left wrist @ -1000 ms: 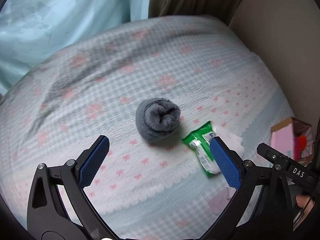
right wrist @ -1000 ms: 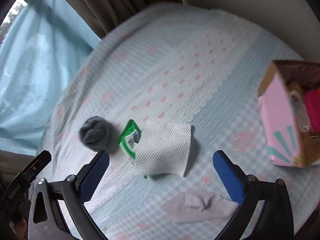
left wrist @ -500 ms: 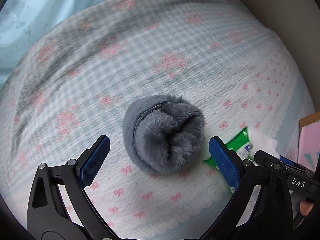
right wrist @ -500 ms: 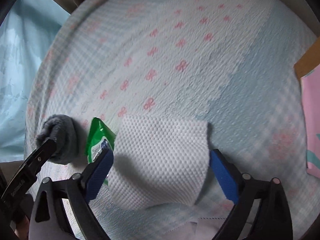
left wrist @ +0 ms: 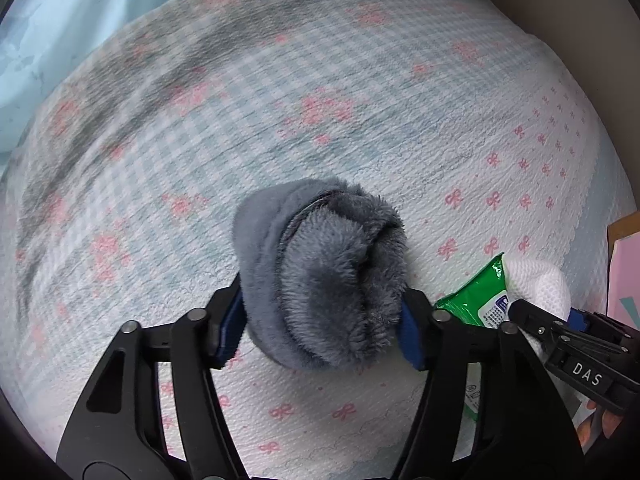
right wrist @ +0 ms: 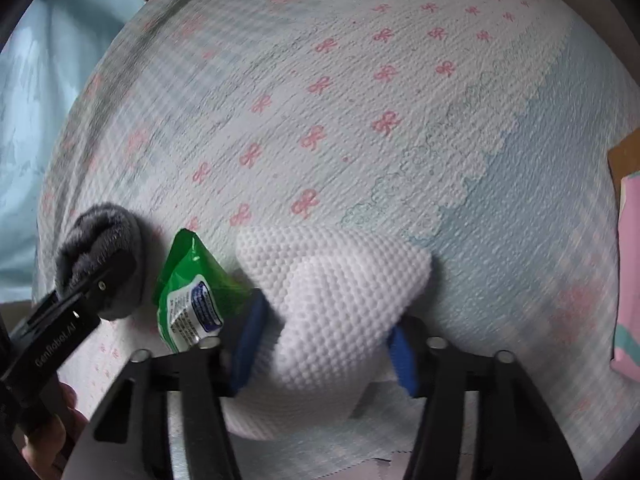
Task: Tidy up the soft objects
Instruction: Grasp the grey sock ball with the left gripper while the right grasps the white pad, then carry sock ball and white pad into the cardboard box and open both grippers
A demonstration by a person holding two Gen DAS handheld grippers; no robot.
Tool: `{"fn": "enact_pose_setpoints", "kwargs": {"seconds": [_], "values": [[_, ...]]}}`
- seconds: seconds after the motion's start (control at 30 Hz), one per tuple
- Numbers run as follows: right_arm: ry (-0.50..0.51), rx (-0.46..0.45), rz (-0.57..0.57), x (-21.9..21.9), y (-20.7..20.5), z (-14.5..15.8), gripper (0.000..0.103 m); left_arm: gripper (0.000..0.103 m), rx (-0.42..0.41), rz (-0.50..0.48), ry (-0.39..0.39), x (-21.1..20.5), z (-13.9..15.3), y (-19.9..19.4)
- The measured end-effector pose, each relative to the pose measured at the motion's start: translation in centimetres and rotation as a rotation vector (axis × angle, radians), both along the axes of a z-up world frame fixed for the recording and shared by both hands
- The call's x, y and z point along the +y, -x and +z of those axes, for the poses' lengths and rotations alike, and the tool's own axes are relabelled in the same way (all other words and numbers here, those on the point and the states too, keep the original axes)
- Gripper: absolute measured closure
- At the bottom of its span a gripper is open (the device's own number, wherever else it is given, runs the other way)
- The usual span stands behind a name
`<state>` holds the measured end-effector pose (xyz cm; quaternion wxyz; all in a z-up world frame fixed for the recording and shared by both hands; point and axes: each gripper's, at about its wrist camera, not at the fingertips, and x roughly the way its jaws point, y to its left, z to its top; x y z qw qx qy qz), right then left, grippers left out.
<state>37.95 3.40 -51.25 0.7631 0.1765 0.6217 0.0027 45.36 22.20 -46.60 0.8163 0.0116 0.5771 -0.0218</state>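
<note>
The blue pads of the left gripper are mostly hidden in the pile of the grey sock, which they clamp from both sides on the bedspread, and the pink box is cut off at the right edge. The right gripper reaches low over the bedspread, its pads pressed into the bunched white cloth, whose lower part hides behind the frame. The green packet lies between sock and cloth, partly under the cloth
</note>
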Motion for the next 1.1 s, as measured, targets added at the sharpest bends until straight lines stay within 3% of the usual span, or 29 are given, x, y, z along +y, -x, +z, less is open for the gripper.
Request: {"fn": "enact_pose_setpoints", "kwargs": {"seconds": [0.1, 0.17, 0.53, 0.83, 1.1], "values": [[-0.019, -0.012, 0.005, -0.4, 0.3, 0.1, 0.076, 0.057, -0.014, -0.008, -0.006, -0.2, 0.8, 0.5], [-0.029, -0.02, 0.003, -1.1, 0.9, 0.4, 0.079, 0.059, -0.019, -0.005, -0.012, -0.4, 1.4, 1.0], [-0.055, -0.123, 0.005, -2.8, 2.8, 5.8, 0.08, 0.06, -0.086, 0.017, -0.013, -0.2, 7.7, 4.3], [-0.064, -0.246, 0.023, -3.5, 6.1, 14.2, 0.08, 0.06, -0.172, 0.022, -0.017, -2.2, 16.3, 9.0], [-0.043, -0.353, 0.064, -5.7, 11.8, 23.0, 0.08, 0.06, -0.235, 0.015, -0.015, -5.3, 25.2, 15.6]]}}
